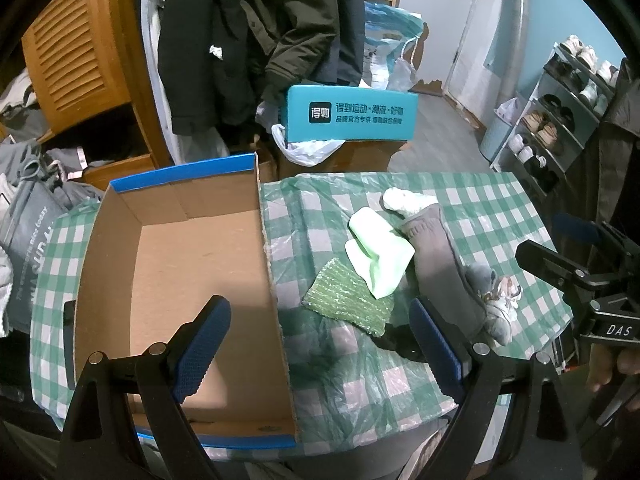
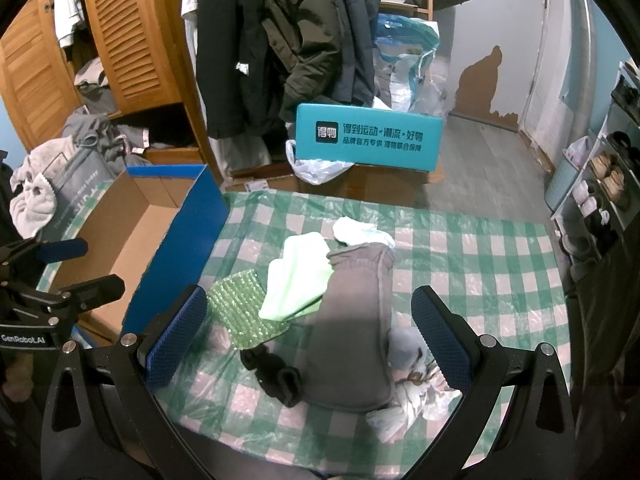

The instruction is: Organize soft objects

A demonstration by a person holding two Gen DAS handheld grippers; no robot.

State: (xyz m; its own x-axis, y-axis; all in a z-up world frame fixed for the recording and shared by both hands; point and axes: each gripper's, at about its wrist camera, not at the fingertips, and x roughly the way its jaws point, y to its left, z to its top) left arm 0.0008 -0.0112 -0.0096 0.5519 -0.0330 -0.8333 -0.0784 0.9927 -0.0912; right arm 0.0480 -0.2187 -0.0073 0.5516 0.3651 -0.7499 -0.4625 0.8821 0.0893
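Observation:
An empty cardboard box (image 1: 192, 280) (image 2: 120, 248) with blue outer walls stands on the left of the checked table. Right of it lies a heap of soft things: a green sparkly cloth (image 1: 348, 304) (image 2: 240, 312), a pale green cloth (image 1: 380, 256) (image 2: 296, 280), a long grey sock (image 1: 440, 264) (image 2: 352, 328), a white sock (image 1: 406, 200) (image 2: 360, 232), a small black item (image 2: 276, 376) and a grey patterned sock (image 1: 496, 300) (image 2: 412, 380). My left gripper (image 1: 320, 348) hangs open over the box's right wall. My right gripper (image 2: 308, 340) is open above the grey sock, empty.
A green-and-white checked cover (image 1: 480, 196) (image 2: 480, 272) lies over the table. Behind stand a teal box (image 1: 352, 114) (image 2: 368, 138), hanging coats (image 1: 256, 40), a wooden louvred cabinet (image 1: 80, 56) and plastic bags. A shoe rack (image 1: 560, 112) lines the right wall. Clothes pile at far left.

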